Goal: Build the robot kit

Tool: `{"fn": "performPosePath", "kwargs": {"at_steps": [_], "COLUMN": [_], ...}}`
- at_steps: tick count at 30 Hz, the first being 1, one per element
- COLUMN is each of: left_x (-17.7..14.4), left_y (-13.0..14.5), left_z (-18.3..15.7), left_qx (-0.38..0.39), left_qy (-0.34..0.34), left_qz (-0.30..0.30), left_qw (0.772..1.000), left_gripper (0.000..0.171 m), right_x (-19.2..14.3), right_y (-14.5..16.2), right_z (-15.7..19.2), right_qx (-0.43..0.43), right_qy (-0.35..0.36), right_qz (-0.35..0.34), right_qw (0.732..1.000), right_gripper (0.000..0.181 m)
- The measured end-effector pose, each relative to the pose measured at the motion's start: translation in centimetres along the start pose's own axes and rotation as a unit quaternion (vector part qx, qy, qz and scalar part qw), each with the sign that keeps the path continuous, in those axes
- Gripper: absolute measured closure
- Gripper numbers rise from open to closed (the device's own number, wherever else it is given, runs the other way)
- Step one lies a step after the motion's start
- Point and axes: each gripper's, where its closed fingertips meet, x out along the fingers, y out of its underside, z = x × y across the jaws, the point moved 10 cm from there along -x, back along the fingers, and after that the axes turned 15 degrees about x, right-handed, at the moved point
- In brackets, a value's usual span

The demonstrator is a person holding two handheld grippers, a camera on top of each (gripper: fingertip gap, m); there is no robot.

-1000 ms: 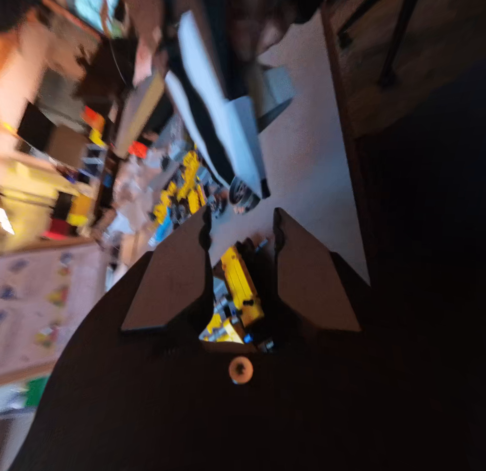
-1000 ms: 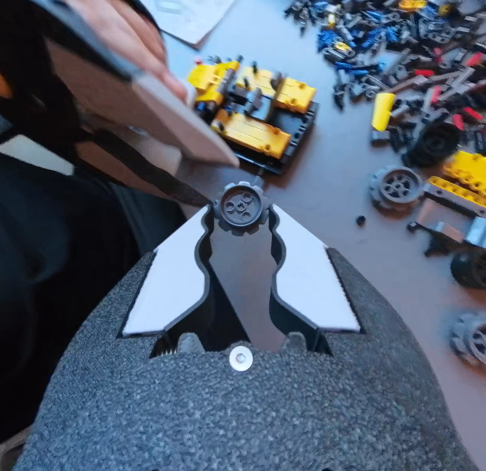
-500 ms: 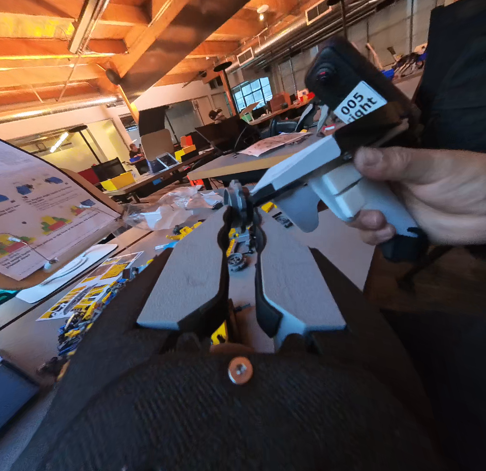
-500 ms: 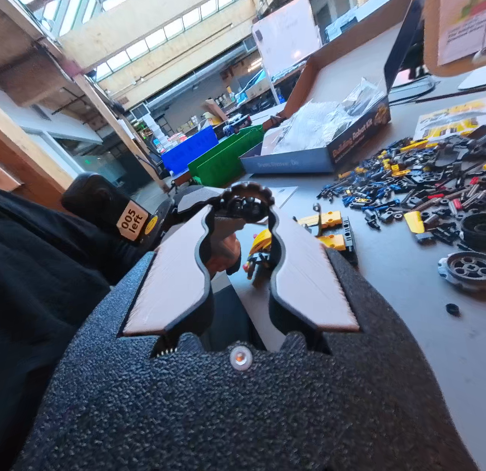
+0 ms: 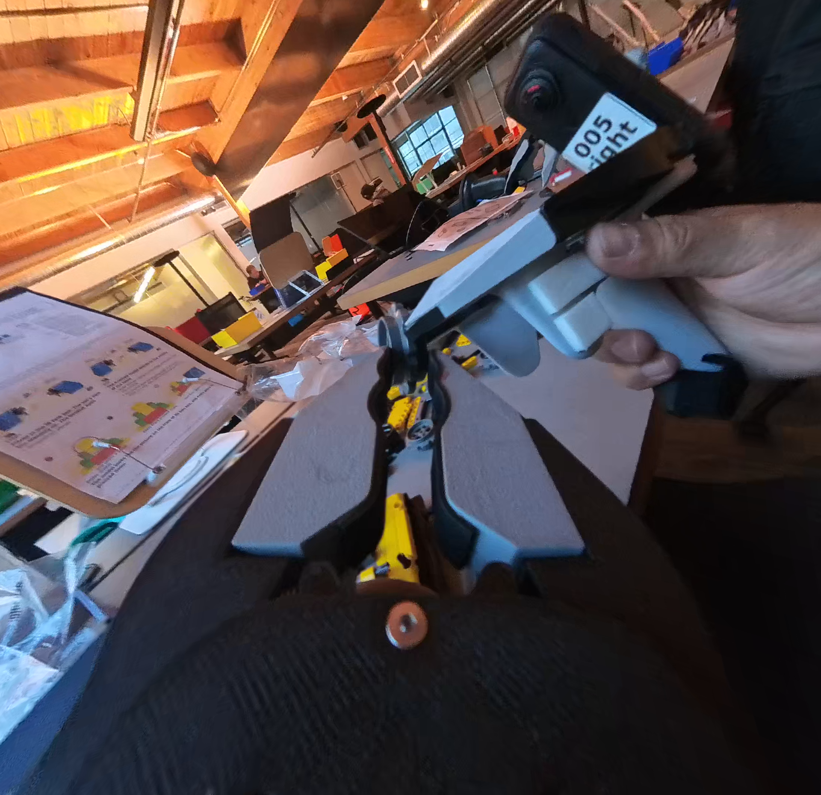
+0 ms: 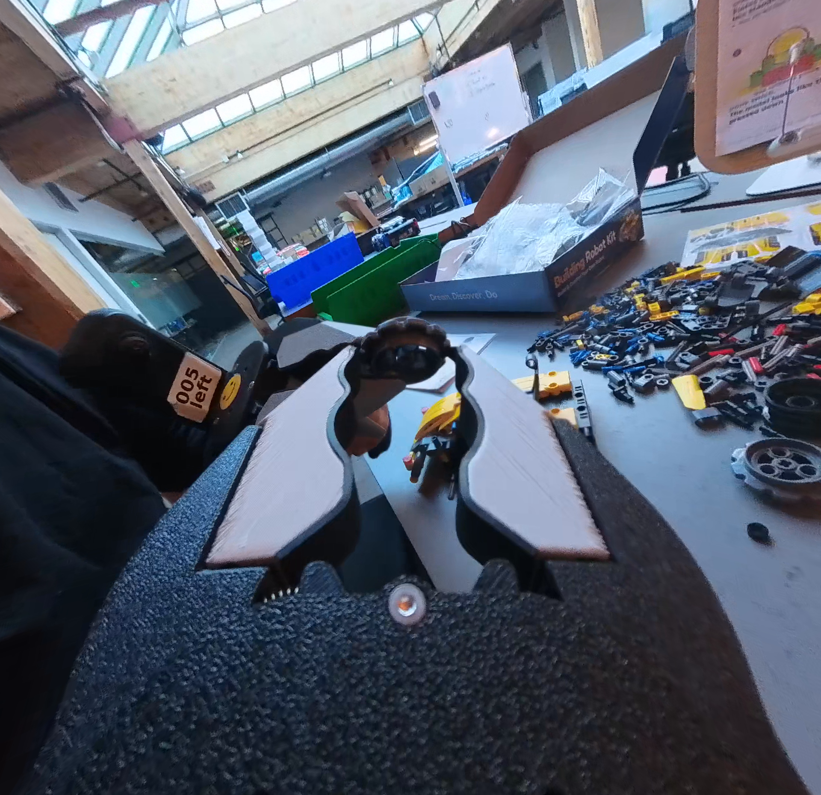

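Observation:
A dark grey toothed wheel (image 6: 406, 332) sits between the tips of my right gripper (image 6: 406, 360), which is shut on it and holds it above the table. In the left wrist view the wheel (image 5: 387, 336) is edge-on. My left gripper (image 5: 406, 367) has its tips closed narrowly on the wheel's lower edge, so both grippers hold it. A hand (image 5: 733, 285) holds the right gripper's handle. A yellow and black brick model (image 6: 444, 423) lies on the table below and also shows between the left fingers (image 5: 395, 538).
A wide pile of small bricks (image 6: 688, 329), a black tyre (image 6: 795, 405), a loose grey wheel (image 6: 782, 467) and an open box with plastic bags (image 6: 533, 258) lie to the right on the grey table (image 6: 644, 529). An instruction sheet on a clipboard (image 5: 102, 396) stands at the left. The grippers are tip to tip, or close to it.
Both grippers have tipped up from looking down at the table to nearly level. The left gripper has narrowed from wide open onto the wheel that the right gripper brought to its tips.

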Motion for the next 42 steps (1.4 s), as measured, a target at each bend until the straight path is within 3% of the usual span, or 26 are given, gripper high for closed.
{"fn": "performPosePath", "kwargs": {"at_steps": [6,9,14,17,24,29,32,36,39,42], "left_x": [-0.2,-1.1,-3.1,-3.6,-2.9,-2.9,-2.9,-2.9,-3.0,-3.0], "left_y": [-1.6,-2.7,-2.5,-1.9,-1.7,-1.4,-1.2,-0.6,-0.5,-0.8], "left_z": [-0.7,-1.3,-1.9,-1.9,-1.0,-0.9,-0.9,-0.9,-1.2,-1.4], "left_qx": [0.1,0.201,0.292,0.268,0.166,0.179,0.147,0.121,0.155,0.189], "left_qy": [-0.003,-0.027,-0.051,-0.054,-0.026,0.004,0.019,0.002,0.006,-0.009], "left_qz": [0.028,-0.012,-0.095,-0.114,-0.076,-0.069,-0.075,-0.056,-0.061,-0.058], "left_qw": [0.995,0.979,0.95,0.955,0.983,0.981,0.986,0.991,0.986,0.98], "left_gripper": [0.161,0.161,0.16,0.16,0.16,0.16,0.159,0.134,0.158,0.16], "right_x": [-0.6,-1.5,-1.6,-1.2,-0.1,-0.3,-0.5,-0.7,-0.4,-0.4], "right_y": [0.6,1.3,2.5,2.7,2.4,2.5,2.6,2.6,2.8,2.8], "right_z": [1.4,3.4,5.8,6.4,5.4,4.8,4.1,3.8,3.8,3.6], "right_qx": [-0.122,-0.237,-0.305,-0.323,-0.307,-0.276,-0.223,-0.197,-0.198,-0.198], "right_qy": [0.022,0.025,0.044,0.056,0.077,0.068,0.04,0.023,0.018,0.019], "right_qz": [-0.016,-0.047,-0.023,-0.007,-0.039,-0.028,-0.039,-0.054,-0.041,-0.042], "right_qw": [0.992,0.97,0.951,0.945,0.948,0.958,0.973,0.979,0.979,0.979], "right_gripper": [0.138,0.137,0.137,0.143,0.14,0.141,0.141,0.141,0.141,0.141]}}
